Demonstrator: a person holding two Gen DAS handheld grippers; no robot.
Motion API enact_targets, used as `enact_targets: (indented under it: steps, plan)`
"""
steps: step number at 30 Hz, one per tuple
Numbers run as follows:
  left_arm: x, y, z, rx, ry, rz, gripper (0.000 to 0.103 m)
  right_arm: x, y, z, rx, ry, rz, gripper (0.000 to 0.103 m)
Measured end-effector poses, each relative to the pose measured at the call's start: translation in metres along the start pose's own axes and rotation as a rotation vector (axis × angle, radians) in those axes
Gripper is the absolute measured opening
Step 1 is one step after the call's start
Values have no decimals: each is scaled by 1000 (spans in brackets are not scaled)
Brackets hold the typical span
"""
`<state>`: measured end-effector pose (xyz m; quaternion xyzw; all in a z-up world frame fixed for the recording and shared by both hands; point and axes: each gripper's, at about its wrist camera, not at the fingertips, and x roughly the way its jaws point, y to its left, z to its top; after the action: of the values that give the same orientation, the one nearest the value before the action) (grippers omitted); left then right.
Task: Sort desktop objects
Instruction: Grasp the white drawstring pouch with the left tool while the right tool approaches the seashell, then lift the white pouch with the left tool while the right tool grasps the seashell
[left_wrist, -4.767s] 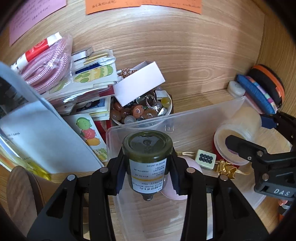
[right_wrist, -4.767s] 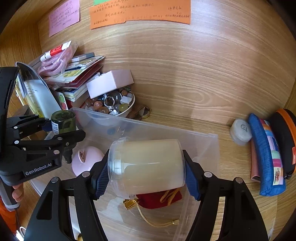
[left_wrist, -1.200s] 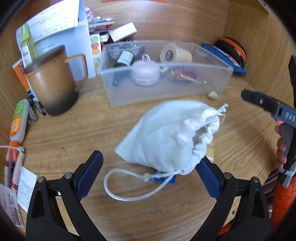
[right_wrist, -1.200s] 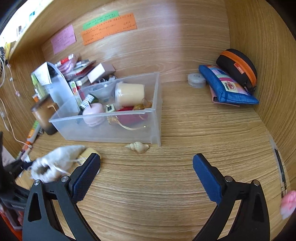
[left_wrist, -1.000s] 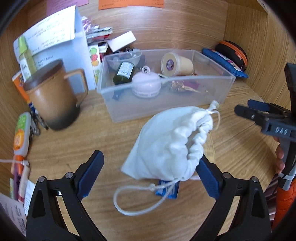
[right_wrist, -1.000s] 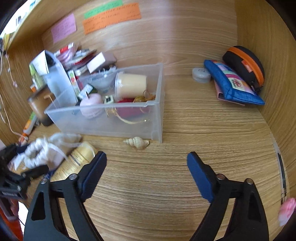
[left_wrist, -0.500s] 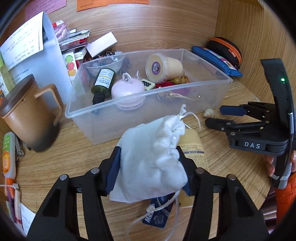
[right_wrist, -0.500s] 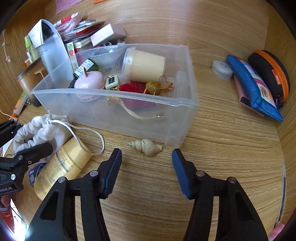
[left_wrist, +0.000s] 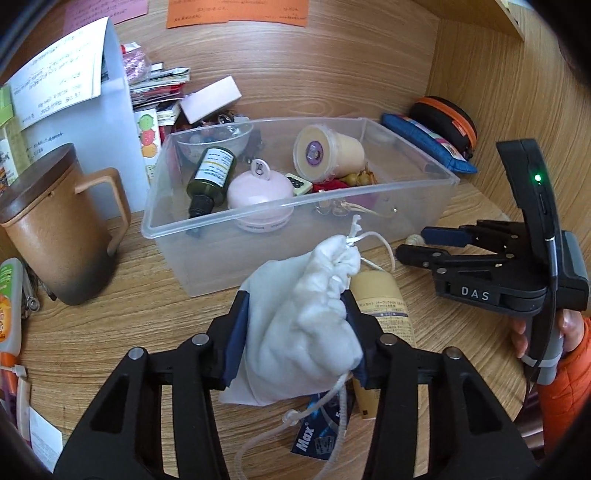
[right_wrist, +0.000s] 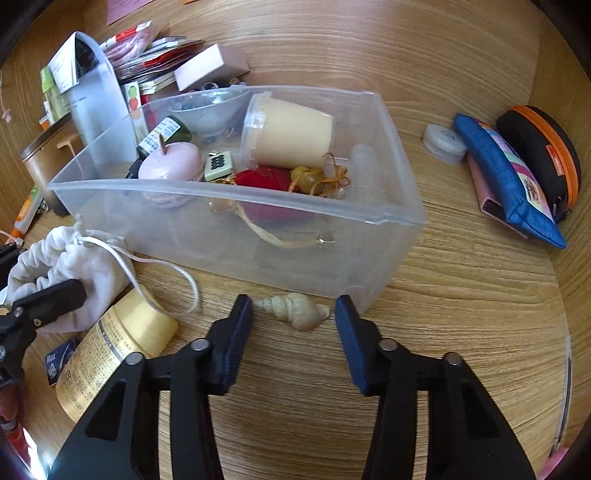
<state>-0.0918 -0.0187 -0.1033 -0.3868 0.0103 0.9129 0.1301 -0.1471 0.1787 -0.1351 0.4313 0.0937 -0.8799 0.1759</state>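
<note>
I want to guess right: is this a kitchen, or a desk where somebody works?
Probably a desk nook at home or work: sticky notes on the wooden wall, a pile of booklets, a lidded mug and a pencil case.

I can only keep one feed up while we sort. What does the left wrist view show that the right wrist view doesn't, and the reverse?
Only the left wrist view shows the left gripper with its jaws shut on the white drawstring pouch, and the whole brown mug.

Only the right wrist view shows the whole seashell between the open jaws of the right gripper, and the small round white case.

Both show the clear bin and the tan bottle on the desk.
</note>
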Motion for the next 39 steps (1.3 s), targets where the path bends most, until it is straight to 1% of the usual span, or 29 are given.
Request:
enact_targets:
  steps: [3, 7, 10, 20, 21, 22, 25, 27, 28, 29, 30, 31, 32, 33, 36, 39]
  plan:
    - [-5, 1, 0, -1, -8, 15, 44, -1, -3, 0, 7, -2, 10, 38]
    - [-15, 3, 2, -2, -28, 35, 36, -4, -1, -1, 4, -10, 21, 38]
    - [-23, 6, 5, -22, -42, 27, 30, -11, 2, -3, -6, -23, 31, 38]
    - [-37, 5, 9, -44, -66, 40, 18, -54, 6, -7, -23, -119, 60, 38]
    - [-39, 5, 11, -46, -71, 40, 13, -59, 7, -7, -26, -130, 62, 38]
    - [-42, 5, 12, -46, -78, 40, 10, -63, 8, -6, -26, -141, 61, 38]
    - [-50, 4, 16, -39, -95, 41, 8, -74, 9, -2, -26, -168, 76, 38]
    - [-52, 2, 16, -21, -93, 52, 8, -79, 10, -2, -30, -179, 83, 38]
    - [-54, 2, 15, -19, -93, 60, 10, -82, 10, -3, -31, -184, 84, 38]
    - [-56, 2, 14, -19, -91, 64, 15, -83, 11, -3, -32, -187, 91, 38]
    - [-57, 1, 12, -17, -82, 62, 33, -85, 11, -4, -30, -187, 96, 38]
    - [-58, 1, 9, -15, -84, 62, 45, -85, 11, -4, -27, -187, 101, 38]
    - [-61, 0, 6, -7, -96, 69, 67, -86, 11, -5, -27, -186, 106, 38]
    - [-64, -2, 2, 5, -106, 82, 75, -86, 10, -5, -26, -186, 108, 38]
    - [-67, -11, -10, 67, -89, 69, 77, -87, 10, -7, -27, -187, 117, 38]
    - [-62, -22, -20, 111, -59, 63, 89, -89, 12, -9, -31, -190, 123, 38]
